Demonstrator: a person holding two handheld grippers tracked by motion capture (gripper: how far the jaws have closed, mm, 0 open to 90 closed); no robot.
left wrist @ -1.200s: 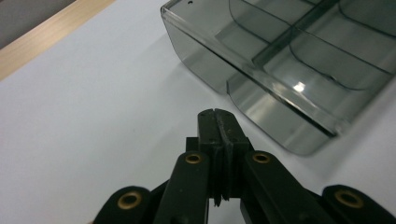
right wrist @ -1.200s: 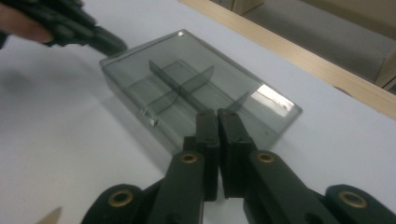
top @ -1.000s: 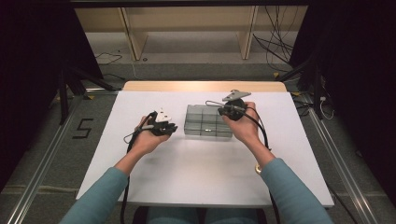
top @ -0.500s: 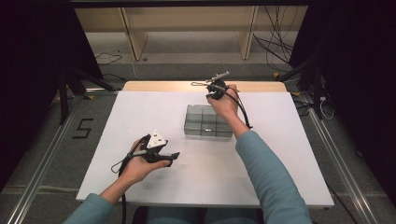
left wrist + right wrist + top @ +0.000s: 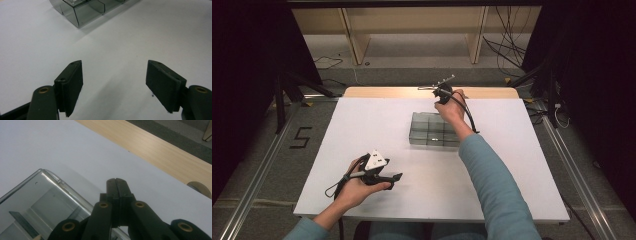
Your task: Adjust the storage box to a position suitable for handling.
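White tabletop. Left gripper jaws have just been opening, now spread with nothing between them; the clear smoked-plastic compartment box sits well ahead. Right gripper jaws are pressed together, empty, over the box's far rim. Risk: sweeping low could clip that rim and shove the box.

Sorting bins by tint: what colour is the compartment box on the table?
The compartment box is transparent smoky grey plastic, clearest in the left gripper view.

Bare white table lies open around the clear compartment box at centre.
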